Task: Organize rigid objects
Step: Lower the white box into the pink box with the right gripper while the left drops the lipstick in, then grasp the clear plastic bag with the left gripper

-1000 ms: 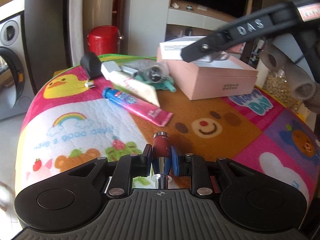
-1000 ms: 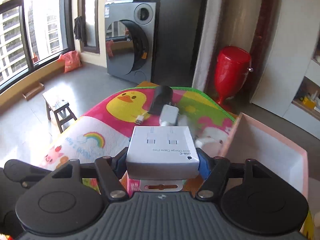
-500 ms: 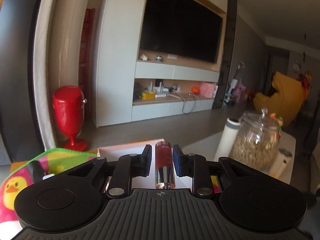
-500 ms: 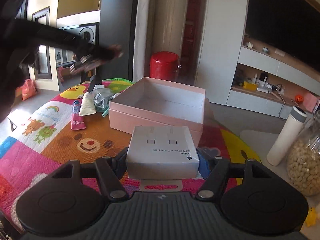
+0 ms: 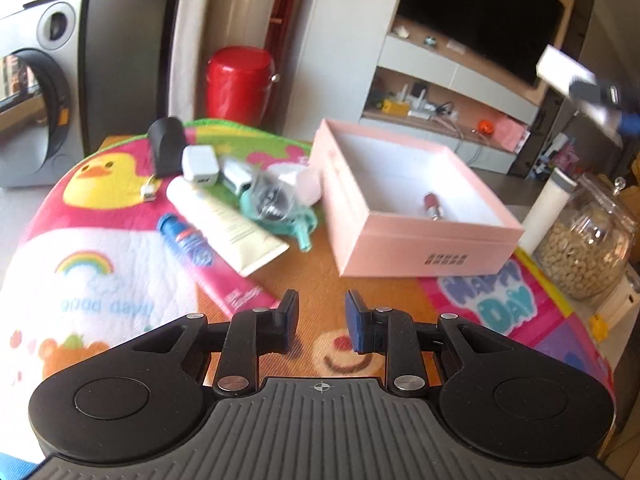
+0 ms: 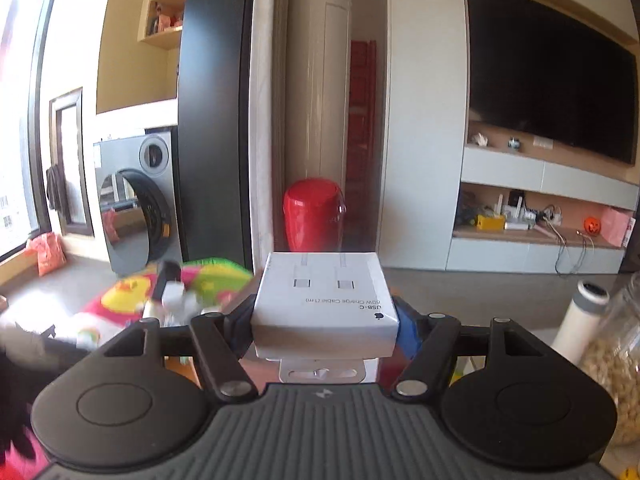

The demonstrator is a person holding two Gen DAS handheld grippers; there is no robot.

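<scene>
Covering the surface, a cartoon mat [image 5: 100, 248] carried everything. A pink box [image 5: 416, 248] sat open toward the mat's right edge, and a lipstick [image 5: 432, 206] now lay inside it; a moment earlier that lipstick had been clamped in the left gripper [image 5: 322, 316], whose fingers had just parted and stood released, nothing between them. One rigid item was thus stowed, by my reading, and the left gripper was free for another. Near the far left corner waited a cream tube [image 5: 228, 224], a pink tube [image 5: 200, 256], a white charger [image 5: 200, 166] and a black case [image 5: 166, 152].

Only the left view showed the box interior and this pile. The right view showed the right gripper [image 6: 326, 320] grasping a white cable box [image 6: 326, 304], raised and facing the room, with only a blurred corner of the mat [image 6: 124, 296] below.
</scene>
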